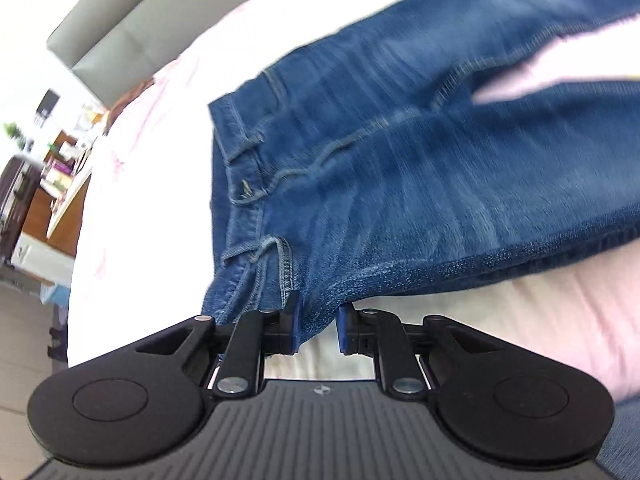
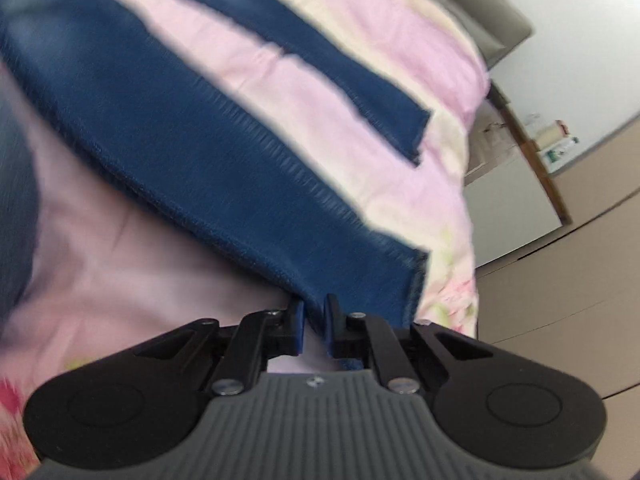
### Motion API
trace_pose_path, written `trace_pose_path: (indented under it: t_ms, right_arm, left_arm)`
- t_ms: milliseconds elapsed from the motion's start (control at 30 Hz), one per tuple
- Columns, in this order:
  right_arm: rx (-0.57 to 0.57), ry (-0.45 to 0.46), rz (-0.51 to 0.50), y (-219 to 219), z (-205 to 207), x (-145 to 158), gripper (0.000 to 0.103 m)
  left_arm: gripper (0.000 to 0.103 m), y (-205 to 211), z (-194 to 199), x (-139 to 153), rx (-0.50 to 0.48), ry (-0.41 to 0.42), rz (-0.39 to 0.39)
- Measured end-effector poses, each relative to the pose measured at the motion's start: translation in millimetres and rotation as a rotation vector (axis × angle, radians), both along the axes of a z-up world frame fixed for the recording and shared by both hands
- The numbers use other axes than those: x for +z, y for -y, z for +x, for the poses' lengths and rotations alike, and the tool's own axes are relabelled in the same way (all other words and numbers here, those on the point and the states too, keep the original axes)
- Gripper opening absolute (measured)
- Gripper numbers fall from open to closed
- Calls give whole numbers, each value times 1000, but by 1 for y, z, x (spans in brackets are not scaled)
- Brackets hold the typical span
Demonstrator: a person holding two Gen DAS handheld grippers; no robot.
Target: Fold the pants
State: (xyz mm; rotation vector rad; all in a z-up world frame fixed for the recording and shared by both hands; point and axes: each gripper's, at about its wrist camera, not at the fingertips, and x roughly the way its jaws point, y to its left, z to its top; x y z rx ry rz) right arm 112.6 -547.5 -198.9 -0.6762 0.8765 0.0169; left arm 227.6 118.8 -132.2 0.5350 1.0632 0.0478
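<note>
The pants [image 1: 400, 168] lie on the bed [image 1: 152, 184]; the waistband [image 1: 240, 184] points to nine o'clock in the left view, the legs [image 2: 200, 152] run toward one.

One pair of blue jeans [image 1: 400, 184] with two legs, near leg [image 2: 224, 184] and far leg [image 2: 340, 80], one pink bedspread [image 2: 120, 280], two grippers, left gripper [image 1: 318, 326], right gripper [image 2: 314, 326], perhaps one grey headboard [image 1: 132, 20]

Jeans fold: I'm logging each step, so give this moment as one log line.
step: lengthwise fold starting | left gripper: shut on jeans near waistband | right gripper: shut on near leg hem | legs: apart on bed
</note>
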Motion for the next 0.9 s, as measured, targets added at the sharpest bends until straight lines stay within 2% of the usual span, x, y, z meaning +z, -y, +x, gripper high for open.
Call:
trace_pose_path:
  t_ms: [100, 167, 400, 467, 500, 533, 567, 633, 767, 900]
  right_arm:
    - [-48, 64, 43, 6, 30, 22, 2]
    - [-70, 69, 51, 8, 61, 25, 2]
    - [-69, -35, 62, 8, 163, -1, 2]
    - [-50, -96, 67, 7, 178, -12, 9]
    - [-32, -116, 56, 6, 182, -15, 15]
    - [-12, -120, 39, 7, 181, -15, 33]
    - [1, -116, 32, 11, 180, -12, 42]
    - [19, -125, 44, 24, 178, 3, 43]
    - [41, -165, 33, 50, 160, 32, 56]
    - [4, -163, 17, 70, 141, 47, 56]
  left_arm:
    - [18, -3, 19, 13, 46, 27, -31]
    - [18, -2, 33, 17, 56, 42, -22]
    - [18, 10, 88, 7, 76, 28, 12]
    - [18, 13, 95, 2, 69, 14, 29]
    - [18, 14, 97, -1, 63, 8, 38]
    - [18, 14, 100, -2, 59, 1, 42]
    - [18, 14, 102, -3, 56, -6, 43]
    - [18, 14, 102, -4, 50, -13, 46]
    - [17, 18, 102, -7, 36, -21, 67]
    - [18, 20, 103, -9, 42, -21, 66]
